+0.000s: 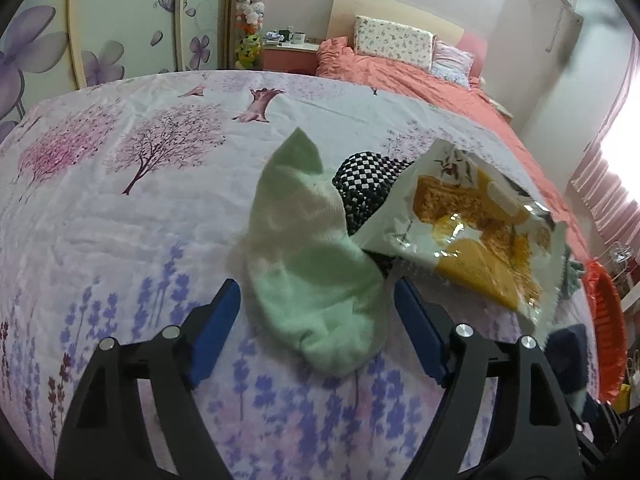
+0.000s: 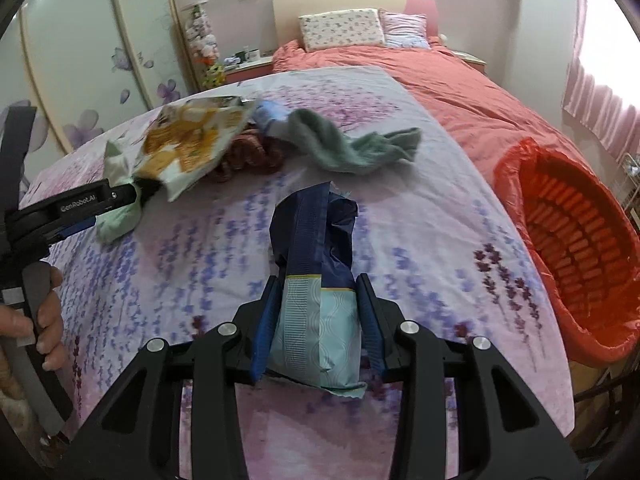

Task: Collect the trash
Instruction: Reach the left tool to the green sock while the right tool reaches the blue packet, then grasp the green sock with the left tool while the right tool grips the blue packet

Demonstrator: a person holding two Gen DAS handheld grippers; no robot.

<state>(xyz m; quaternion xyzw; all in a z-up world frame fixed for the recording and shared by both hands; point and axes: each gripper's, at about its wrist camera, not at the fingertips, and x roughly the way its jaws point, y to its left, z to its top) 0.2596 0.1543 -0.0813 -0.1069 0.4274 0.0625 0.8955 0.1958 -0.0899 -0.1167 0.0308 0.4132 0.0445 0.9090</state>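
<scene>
My left gripper is open, its blue pads on either side of a pale green sock lying on the floral bedspread; small gaps show at both pads. Just right of the sock lies an empty white-and-orange snack wrapper, partly over a black-and-white checked cloth. My right gripper is shut on a crumpled navy and pale teal packet, which sticks out ahead of the fingers. The right wrist view also shows the left gripper at the sock, beside the snack wrapper.
A red basket lined with a red bag stands off the bed's right edge. A grey-green sock, a brownish knitted piece and a blue-and-white sock lie mid-bed. A hand grips the left handle. Pillows and a coral duvet lie beyond.
</scene>
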